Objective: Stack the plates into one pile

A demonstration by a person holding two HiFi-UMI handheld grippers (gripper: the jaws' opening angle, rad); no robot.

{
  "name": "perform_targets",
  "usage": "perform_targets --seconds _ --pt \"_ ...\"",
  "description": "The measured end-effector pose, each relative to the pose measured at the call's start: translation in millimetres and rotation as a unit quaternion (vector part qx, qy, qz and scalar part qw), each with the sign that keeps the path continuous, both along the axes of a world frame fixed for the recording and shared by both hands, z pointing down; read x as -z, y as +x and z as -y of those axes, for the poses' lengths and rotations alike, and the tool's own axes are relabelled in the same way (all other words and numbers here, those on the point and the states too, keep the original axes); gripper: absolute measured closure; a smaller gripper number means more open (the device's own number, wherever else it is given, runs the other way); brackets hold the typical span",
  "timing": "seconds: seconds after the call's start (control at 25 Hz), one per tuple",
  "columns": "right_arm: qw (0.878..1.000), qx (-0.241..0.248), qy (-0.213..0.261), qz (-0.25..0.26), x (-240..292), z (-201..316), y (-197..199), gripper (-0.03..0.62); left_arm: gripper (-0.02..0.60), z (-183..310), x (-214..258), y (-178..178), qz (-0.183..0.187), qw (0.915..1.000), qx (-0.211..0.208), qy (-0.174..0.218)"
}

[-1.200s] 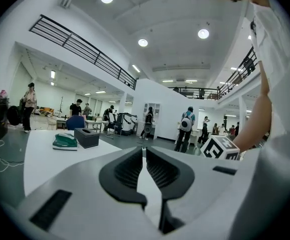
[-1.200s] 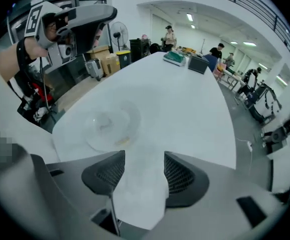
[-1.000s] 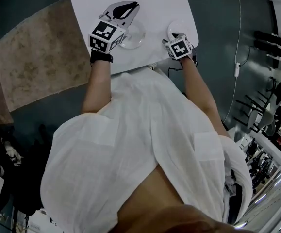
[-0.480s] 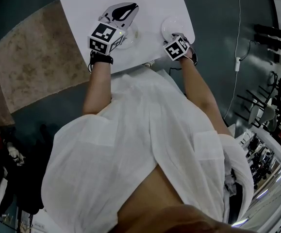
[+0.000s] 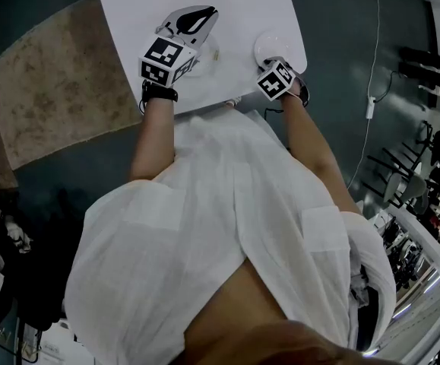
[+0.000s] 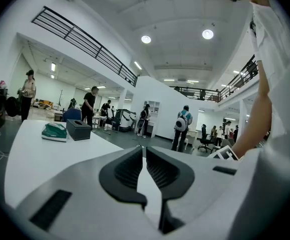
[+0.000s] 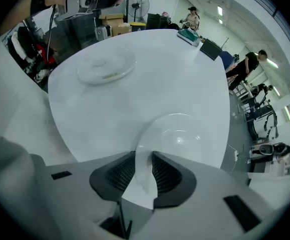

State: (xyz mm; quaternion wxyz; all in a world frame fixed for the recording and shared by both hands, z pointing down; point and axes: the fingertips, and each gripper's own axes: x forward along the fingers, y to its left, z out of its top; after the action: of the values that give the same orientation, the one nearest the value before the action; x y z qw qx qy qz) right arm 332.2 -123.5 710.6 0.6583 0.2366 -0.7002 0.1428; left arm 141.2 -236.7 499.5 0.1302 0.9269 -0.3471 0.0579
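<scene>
Plate work on white table: clamping the near rim of the clear plate in the right gripper, aiming it straight down by the table's near right corner. Having just been closing those jaws, now pressing both dark ribbed pads against the rim from either side, with the rest of the plate lying flat on the tabletop beyond the tips.

Holding the left gripper almost level above the table, off to the left of the right one, jaws drawn nearly together, showing only a thin slit at the tips and gripping nothing. Hanging it over the near edge of the second plate in the head view, without showing touch or gap there. Leaving that second plate well apart from the clear plate, farther left on the same tabletop.

Seeing, at the table's far end in the left gripper view, a green object just beside a black box. Noting a tan rug on the floor left of the table, a white shirt filling the lower head view, and several people standing about in the hall behind.
</scene>
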Motion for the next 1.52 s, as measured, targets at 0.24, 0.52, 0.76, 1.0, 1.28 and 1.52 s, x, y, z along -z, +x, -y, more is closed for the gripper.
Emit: perform_targets --seconds 0.24,0.52,0.76,1.0,1.28,1.52 --pt "1.0 0.01 0.026 -0.009 6.2 9.3 -12.0 0.499 0.551 -3.4 2.9 -20.5 0.002 0.9999 0.016 0.005" --pt "0.998 0.027 0.05 0.022 30.6 32.1 -73.6 0.524 0.551 -9.7 10.8 -53.5 0.01 0.9995 0.027 0.012" --pt "0.997 0.047 0.044 0.05 43.6 24.2 -137.2 0.53 0.551 -18.1 15.5 -87.4 0.021 0.999 0.035 0.019" --pt "0.996 0.056 0.038 0.058 45.7 10.3 -180.9 0.53 0.551 -24.6 14.8 -115.5 0.03 0.9986 0.036 0.023" --pt "0.994 0.083 0.058 0.046 52.3 2.6 -223.1 0.534 0.551 -32.0 15.5 -131.4 0.036 0.9988 0.025 0.023" --pt "0.991 0.111 0.057 0.039 37.7 -15.5 -242.9 0.531 0.551 -38.9 13.7 -141.4 0.042 0.9987 0.016 0.023"
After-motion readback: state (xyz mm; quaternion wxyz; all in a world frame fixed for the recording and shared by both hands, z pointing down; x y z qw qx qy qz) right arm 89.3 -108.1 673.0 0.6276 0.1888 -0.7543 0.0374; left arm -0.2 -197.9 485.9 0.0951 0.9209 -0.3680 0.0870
